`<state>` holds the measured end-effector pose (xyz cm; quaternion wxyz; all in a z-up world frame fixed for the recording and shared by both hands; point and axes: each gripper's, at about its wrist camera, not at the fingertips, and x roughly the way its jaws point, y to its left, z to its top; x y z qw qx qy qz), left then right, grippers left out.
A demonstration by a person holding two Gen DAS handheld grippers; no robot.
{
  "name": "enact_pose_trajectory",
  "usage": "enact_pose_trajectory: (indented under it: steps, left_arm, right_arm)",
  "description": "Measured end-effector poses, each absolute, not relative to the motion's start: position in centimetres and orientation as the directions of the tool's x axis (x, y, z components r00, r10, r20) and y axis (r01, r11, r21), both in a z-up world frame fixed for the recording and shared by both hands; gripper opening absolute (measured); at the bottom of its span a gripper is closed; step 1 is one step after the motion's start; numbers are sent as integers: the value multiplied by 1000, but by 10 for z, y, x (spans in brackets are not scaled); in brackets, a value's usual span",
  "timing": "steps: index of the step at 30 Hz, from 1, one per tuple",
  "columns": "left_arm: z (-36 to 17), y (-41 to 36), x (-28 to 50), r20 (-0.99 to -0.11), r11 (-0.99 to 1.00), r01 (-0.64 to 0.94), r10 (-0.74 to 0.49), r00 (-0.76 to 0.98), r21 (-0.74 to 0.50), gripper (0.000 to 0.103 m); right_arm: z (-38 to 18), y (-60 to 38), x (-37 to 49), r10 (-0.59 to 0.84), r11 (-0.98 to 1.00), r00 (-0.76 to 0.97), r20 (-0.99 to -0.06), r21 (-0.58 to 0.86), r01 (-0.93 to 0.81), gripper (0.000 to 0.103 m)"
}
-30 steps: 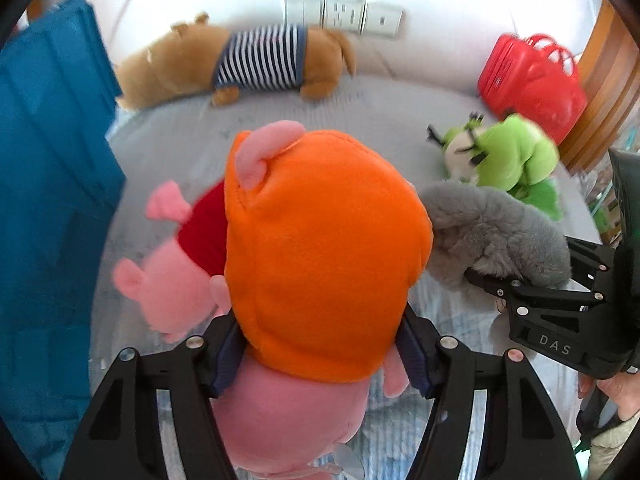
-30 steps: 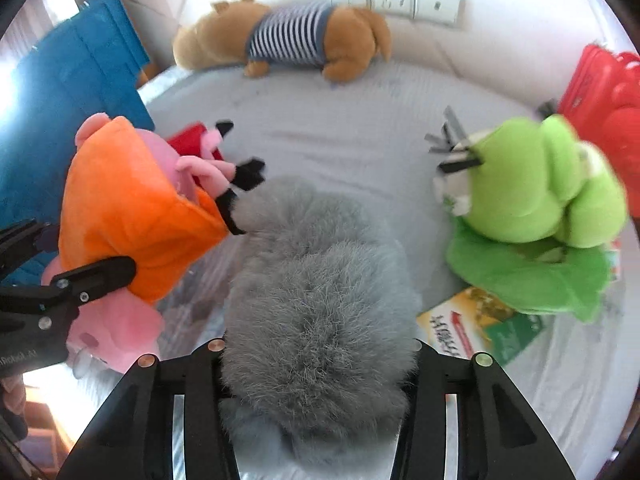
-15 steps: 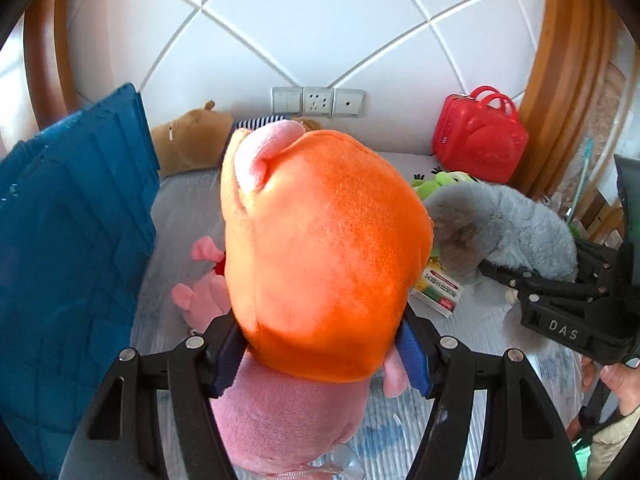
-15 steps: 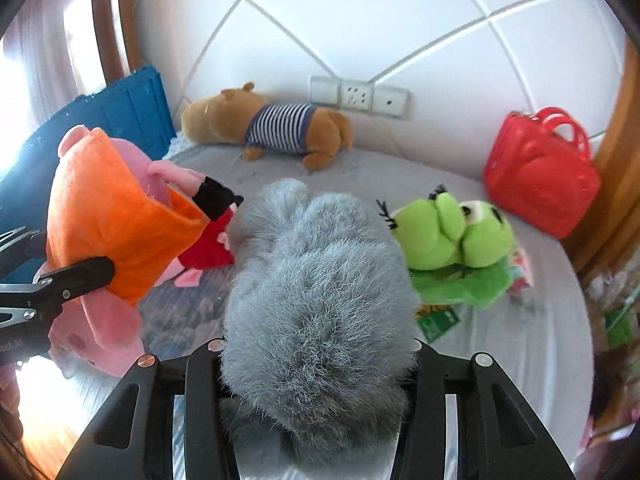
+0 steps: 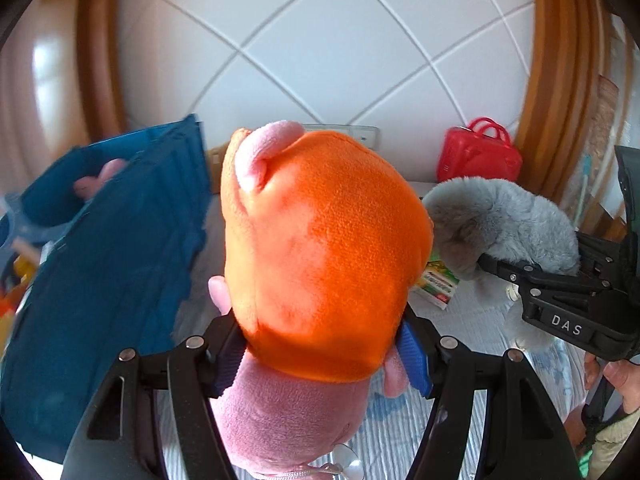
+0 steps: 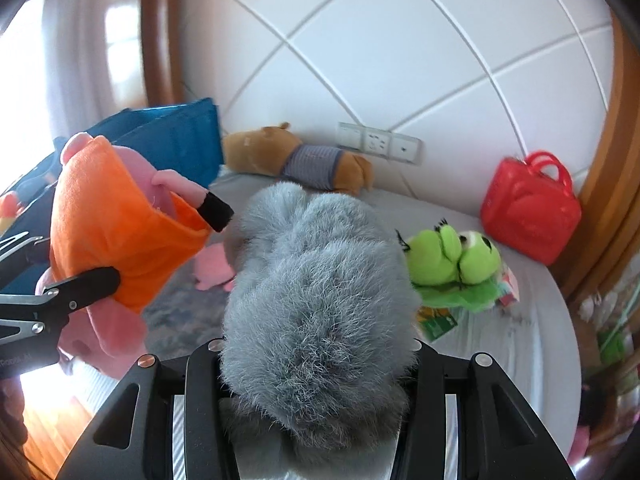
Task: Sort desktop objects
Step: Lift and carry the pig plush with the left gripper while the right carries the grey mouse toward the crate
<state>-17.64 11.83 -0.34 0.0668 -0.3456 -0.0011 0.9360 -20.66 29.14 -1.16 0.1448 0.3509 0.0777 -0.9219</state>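
Note:
My left gripper (image 5: 320, 344) is shut on a pink pig plush in an orange dress (image 5: 320, 248) and holds it in the air above the bed; it also shows in the right wrist view (image 6: 112, 232). My right gripper (image 6: 316, 364) is shut on a grey furry plush (image 6: 320, 288), also lifted; it shows at the right of the left wrist view (image 5: 500, 224). A blue bin (image 5: 104, 248) stands at the left, with something pink inside (image 5: 96, 180).
On the grey bed (image 6: 500, 344) lie a brown plush in a striped shirt (image 6: 296, 160), a green frog plush (image 6: 452, 260), a second pink plush (image 6: 212, 268), a small green box (image 6: 436, 320) and a red toy case (image 6: 528, 212). A white padded wall stands behind.
Both grippers have risen with their plushes, so the views now look out over the bed toward the wall. The blue bin's open top has come into view.

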Motion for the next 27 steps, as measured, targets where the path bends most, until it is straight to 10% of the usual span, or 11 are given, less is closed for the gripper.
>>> enact_pose_trajectory:
  steps: [27]
  left_arm:
    - [112,-66,-60,-455,-994,105,-92,-886,-4,65]
  right_arm:
    - [59,94,-116,-413,-842,-736,-537,-83,533,43]
